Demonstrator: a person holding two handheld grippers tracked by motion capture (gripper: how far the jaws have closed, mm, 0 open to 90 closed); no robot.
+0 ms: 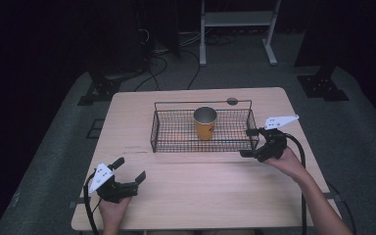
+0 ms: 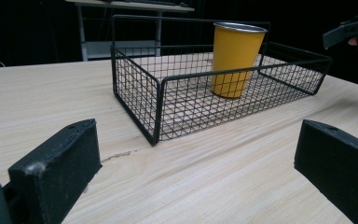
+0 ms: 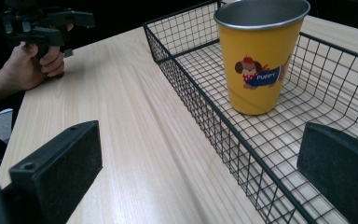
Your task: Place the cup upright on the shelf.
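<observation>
Counter (image 1: 196, 191) first: pale wood, biggest thing here, bare at my end. Wire basket (image 1: 176, 142) sits toward 12 o'clock from me, long side across, black mesh w/ a thin handle bar along the far edge. Inside it, approx. center, the yellow cup (image 1: 205, 124) stands upright on the mesh floor, not touching any wall; metal rim, cartoon puppy print on the side in the right gripper view.

My right tool (image 1: 249, 142) is at 3 o'clock of the basket, just beside its right end wall, jaws wide apart, gripping nothing. My left tool (image 1: 131, 169) rests near 7 o'clock, well apart from the basket, jaws also spread, empty.

Handling, as I judge it: cup looks thin steel, so light, stiff, not fragile, but the painted wall is prob. slick and tapered. Best hold is across the body below the rim, or pinching the rim wall. Basket is rigid; grab a top wire.
</observation>
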